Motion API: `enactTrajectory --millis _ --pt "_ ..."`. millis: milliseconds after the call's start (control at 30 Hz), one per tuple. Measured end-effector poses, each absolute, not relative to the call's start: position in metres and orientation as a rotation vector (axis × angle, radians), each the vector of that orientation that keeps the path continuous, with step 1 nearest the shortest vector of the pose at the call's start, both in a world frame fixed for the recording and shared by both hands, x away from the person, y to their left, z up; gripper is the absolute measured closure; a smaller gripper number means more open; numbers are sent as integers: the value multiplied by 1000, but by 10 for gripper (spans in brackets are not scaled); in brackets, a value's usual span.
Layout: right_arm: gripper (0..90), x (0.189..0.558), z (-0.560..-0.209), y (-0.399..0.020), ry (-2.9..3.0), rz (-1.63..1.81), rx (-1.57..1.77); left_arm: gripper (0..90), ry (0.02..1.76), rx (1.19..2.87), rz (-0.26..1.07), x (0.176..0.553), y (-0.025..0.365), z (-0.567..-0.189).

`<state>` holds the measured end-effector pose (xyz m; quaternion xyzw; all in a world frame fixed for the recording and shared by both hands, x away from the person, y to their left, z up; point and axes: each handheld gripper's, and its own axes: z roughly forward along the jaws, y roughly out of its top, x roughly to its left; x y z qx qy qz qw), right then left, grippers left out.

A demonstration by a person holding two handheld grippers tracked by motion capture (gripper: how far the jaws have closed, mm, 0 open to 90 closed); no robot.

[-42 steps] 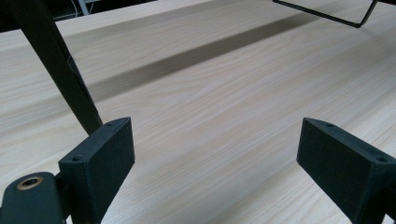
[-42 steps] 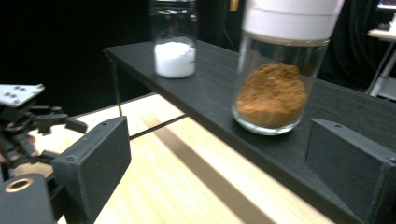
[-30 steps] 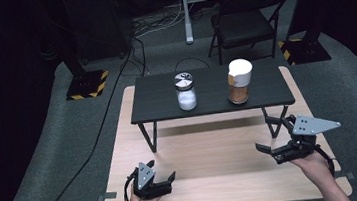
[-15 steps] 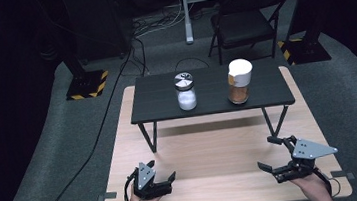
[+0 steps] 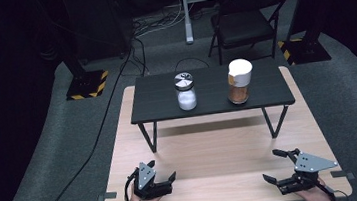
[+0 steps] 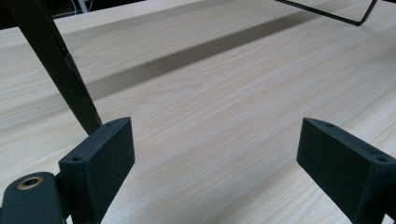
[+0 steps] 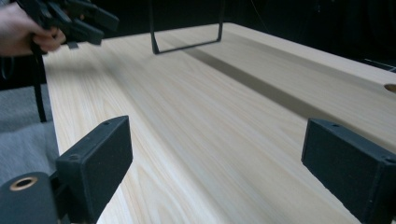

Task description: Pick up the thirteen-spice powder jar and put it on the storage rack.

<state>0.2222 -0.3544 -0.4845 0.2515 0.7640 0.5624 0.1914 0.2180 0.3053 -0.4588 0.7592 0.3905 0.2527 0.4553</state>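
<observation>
A small black table (image 5: 212,106) stands on a light wooden board (image 5: 212,152). On it are a glass shaker with white contents and a silver lid (image 5: 185,91) and a jar of brown powder with a white lid (image 5: 239,80). My left gripper (image 5: 162,169) rests low at the board's near left edge, open, with bare wood between its jaws (image 6: 215,158). My right gripper (image 5: 272,165) sits at the near right edge, open too, nothing between its jaws (image 7: 215,158). The right gripper view catches the left hand and its gripper (image 7: 70,21) far off.
A black leg of the small table (image 6: 60,65) rises close to my left gripper, and its other leg frame (image 7: 187,28) stands farther off. Behind the board are a folding chair (image 5: 246,20), two stands with striped bases (image 5: 87,84) (image 5: 307,49) and floor cables (image 5: 132,60).
My right gripper has sunk and come back toward the board's near right edge. The left gripper has stayed where it was. Both shakers are unmoved.
</observation>
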Motion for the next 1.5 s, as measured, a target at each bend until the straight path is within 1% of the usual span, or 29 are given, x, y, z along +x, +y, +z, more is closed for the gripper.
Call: enactTrajectory --millis 267,400,1500 --pt "71 205 -491 -355 2143 1475 760 107 963 1868 623 218 306 -458" --pt "71 202 -494 -359 2117 1498 801 107 958 1874 622 218 305 -458" --pt "69 210 -494 -356 2166 1469 831 108 955 1878 615 218 306 -458"
